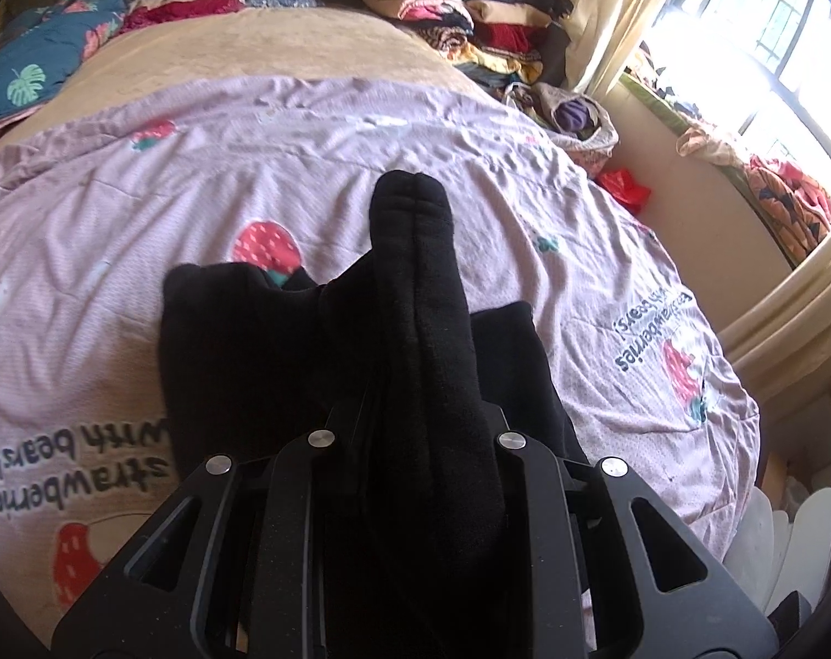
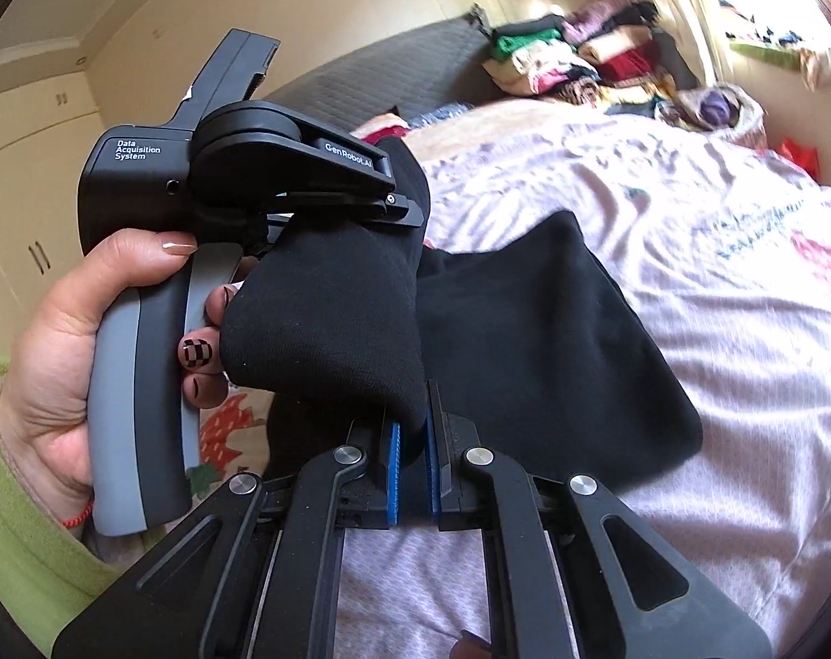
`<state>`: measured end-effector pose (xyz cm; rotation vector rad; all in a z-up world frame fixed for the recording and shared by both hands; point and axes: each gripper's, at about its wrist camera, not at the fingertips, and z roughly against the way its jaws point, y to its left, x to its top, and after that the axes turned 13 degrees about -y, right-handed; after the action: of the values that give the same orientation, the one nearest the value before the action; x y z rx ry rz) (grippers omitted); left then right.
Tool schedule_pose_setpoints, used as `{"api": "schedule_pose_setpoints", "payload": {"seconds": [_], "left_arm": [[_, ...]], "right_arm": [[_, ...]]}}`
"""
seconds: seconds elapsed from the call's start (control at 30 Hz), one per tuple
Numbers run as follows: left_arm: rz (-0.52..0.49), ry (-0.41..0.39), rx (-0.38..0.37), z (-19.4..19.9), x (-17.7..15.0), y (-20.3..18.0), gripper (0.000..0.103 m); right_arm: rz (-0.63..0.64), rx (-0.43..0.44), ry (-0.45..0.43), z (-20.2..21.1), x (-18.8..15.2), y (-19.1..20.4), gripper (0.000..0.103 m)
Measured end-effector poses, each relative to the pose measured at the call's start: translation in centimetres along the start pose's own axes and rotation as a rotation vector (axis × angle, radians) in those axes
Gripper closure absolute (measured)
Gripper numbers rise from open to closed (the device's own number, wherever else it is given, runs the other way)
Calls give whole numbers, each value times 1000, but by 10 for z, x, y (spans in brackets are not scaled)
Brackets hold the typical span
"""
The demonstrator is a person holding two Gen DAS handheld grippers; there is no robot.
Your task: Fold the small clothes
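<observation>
Left wrist view: the bed [image 1: 360, 55] fills most of the frame, covered by a pale lilac strawberry-print sheet [image 1: 470, 176] with upside-down printed lettering at lower left and at right. A tan blanket [image 1: 283, 49] lies across the upper centre. A stack of folded clothes [image 1: 470, 5] occupies the upper centre-right, beside a cream curtain [image 1: 618, 16] and a bright window [image 1: 745, 44] at upper right. A teal leaf-print pillow [image 1: 42, 55] sits at upper left.

The black garment [image 1: 316, 340] hangs in the centre of the frame above the sheet. One folded band of it runs up the middle, from the bottom of the frame to a rounded end. The left gripper [image 1: 415, 417] pinches this band; the fabric hides its fingertips.

Right wrist view: the same black garment [image 2: 525, 340] spans the centre of the frame, stretched between both tools over the sheet [image 2: 690, 252]. The left gripper [image 2: 410, 214] appears at upper left, its tongs clamped on a bunched fold. A hand [image 2: 58, 340] with patterned nails holds its grey handle at left, with a green sleeve [image 2: 9, 483] at the lower left edge. The right gripper [image 2: 412, 439], at bottom centre, presses its blue pads [image 2: 393, 472] together on the garment's lower edge.
</observation>
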<state>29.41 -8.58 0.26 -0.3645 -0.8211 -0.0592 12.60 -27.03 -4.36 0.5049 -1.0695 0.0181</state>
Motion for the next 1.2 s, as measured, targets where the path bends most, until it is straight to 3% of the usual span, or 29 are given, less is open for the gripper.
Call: {"api": "schedule_pose_setpoints", "payload": {"seconds": [0.27, 0.53, 0.63, 0.73, 0.8, 0.9, 1.07, 1.2], "left_arm": [[-11, 74, 9, -34, -13, -15, 80], [-18, 79, -4, -44, -16, -28, 67], [-7, 68, -32, -42, -17, -26, 58], [55, 46, -100, -32, -13, -17, 42], [67, 26, -108, -23, -11, -11, 41], [84, -15, -110, -4, -8, 2, 40], [76, -78, -63, 24, -13, 32, 33], [59, -84, -8, 32, -30, 52, 32]], "right_arm": [[-166, -13, 76, -7, -8, -36, 95], [-248, -18, 102, -5, -12, -52, 93], [-247, -3, 115, -7, -11, -54, 83], [-232, 9, 123, -7, -10, -52, 73], [-224, 15, 133, -7, -9, -50, 55], [-212, 34, 138, -6, -8, -47, 44], [-228, 50, 130, -9, 5, -51, 32], [-268, 53, 142, -24, 26, -67, 28]]}}
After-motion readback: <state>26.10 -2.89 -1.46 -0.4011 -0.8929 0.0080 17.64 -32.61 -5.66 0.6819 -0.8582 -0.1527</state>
